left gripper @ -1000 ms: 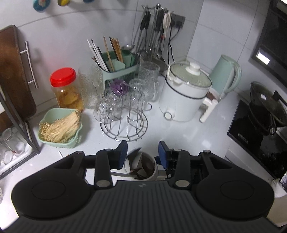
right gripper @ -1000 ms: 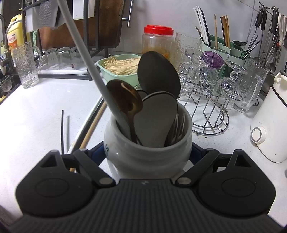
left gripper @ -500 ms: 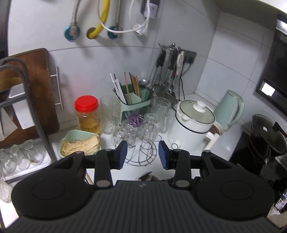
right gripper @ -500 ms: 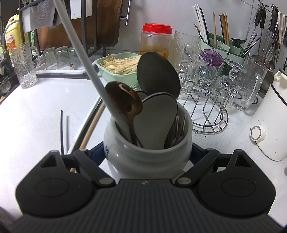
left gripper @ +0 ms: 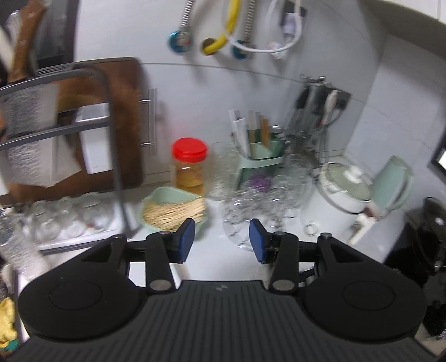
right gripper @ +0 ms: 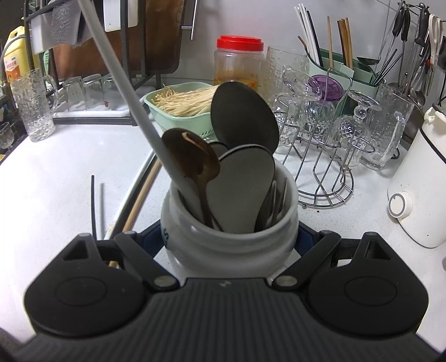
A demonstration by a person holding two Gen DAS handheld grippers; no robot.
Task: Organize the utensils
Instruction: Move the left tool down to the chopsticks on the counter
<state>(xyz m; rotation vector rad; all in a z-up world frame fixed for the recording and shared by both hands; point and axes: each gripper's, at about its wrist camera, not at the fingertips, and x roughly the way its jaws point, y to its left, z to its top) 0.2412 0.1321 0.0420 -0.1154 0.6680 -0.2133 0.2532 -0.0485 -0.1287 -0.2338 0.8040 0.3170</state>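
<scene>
R gripper [right gripper: 229, 239] clamped on white crock [right gripper: 229, 236] of utensils at lower centre, L gripper [left gripper: 221, 241] empty, jaws just widening, counter [right gripper: 55, 178] beneath

You've got 1 crock [right gripper: 228, 236], 1 red-lid jar [right gripper: 239, 64], 1 green basket [right gripper: 178, 103], 1 wire rack [right gripper: 326, 178], 2 thin sticks [right gripper: 97, 206] on worktop [right gripper: 55, 178].

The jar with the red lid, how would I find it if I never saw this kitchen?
Look along the white tiled wall behind the counter. Beside the mint-green basket of pale sticks stands a clear plastic jar with a red lid. Its neighbours are lidless drinking glasses; only it has a red top.
</scene>
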